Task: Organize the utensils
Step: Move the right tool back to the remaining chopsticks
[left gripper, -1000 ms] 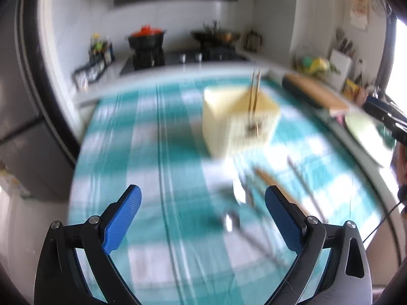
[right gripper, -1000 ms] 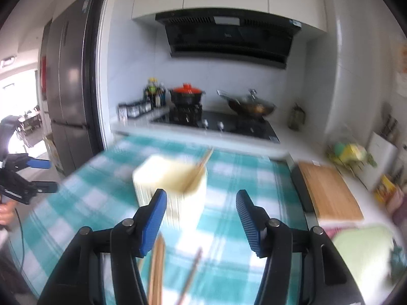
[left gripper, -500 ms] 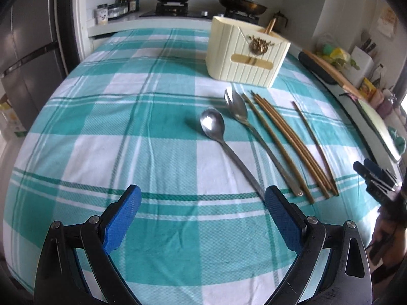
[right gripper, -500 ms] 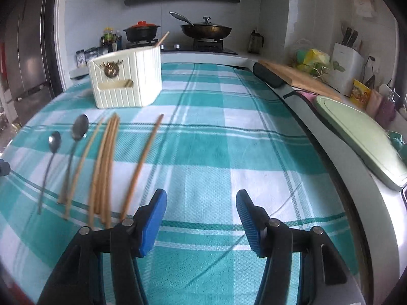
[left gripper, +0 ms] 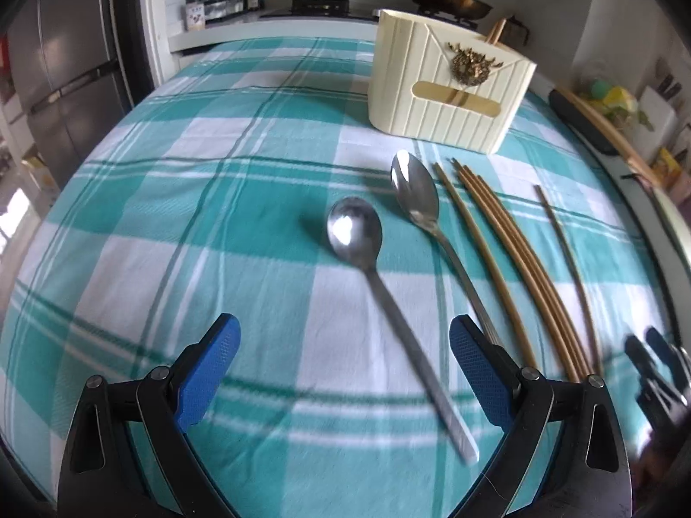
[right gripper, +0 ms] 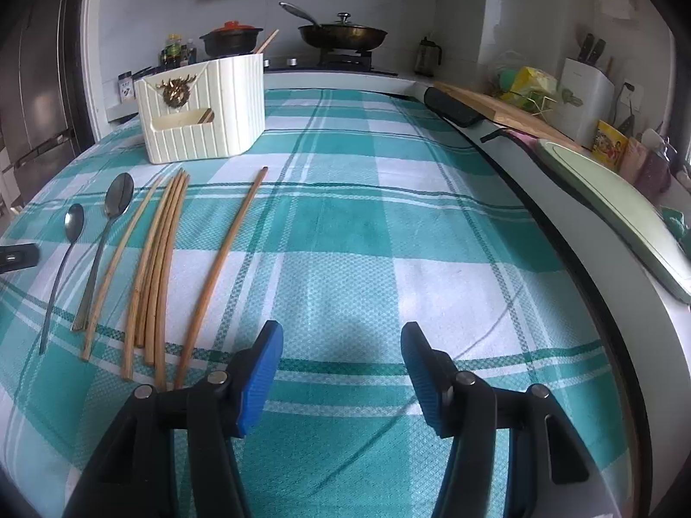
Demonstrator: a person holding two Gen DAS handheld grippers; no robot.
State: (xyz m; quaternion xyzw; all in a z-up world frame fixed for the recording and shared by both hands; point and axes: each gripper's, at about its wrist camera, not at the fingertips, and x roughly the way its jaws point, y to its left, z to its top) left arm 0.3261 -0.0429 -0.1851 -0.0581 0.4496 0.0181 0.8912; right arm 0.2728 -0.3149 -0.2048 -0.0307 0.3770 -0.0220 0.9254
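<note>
Two steel spoons lie side by side on the green-checked cloth: a round-bowled spoon (left gripper: pixel 354 226) (right gripper: pixel 74 219) and a longer oval spoon (left gripper: pixel 414 192) (right gripper: pixel 118 195). Several wooden chopsticks (left gripper: pixel 509 241) (right gripper: pixel 160 254) lie beside them, with one single chopstick (right gripper: pixel 224 259) set apart. A cream utensil holder (left gripper: pixel 449 86) (right gripper: pixel 203 108) stands behind them with a chopstick inside. My left gripper (left gripper: pixel 341 367) hovers open over the round spoon's handle, which lies between its fingers untouched. My right gripper (right gripper: pixel 341 367) stands open over bare cloth, right of the single chopstick.
A stove with a black pot (right gripper: pixel 231 41) and a wok (right gripper: pixel 341 34) sits at the back. A wooden board (right gripper: pixel 496 105), a pale green board (right gripper: pixel 613 198) and a knife block (right gripper: pixel 587 82) line the counter on the right. A refrigerator (left gripper: pixel 56 64) stands to the left.
Both grippers have dropped from high above toward the table. The left now sits close over the round spoon's handle; the right has settled low beside the chopsticks.
</note>
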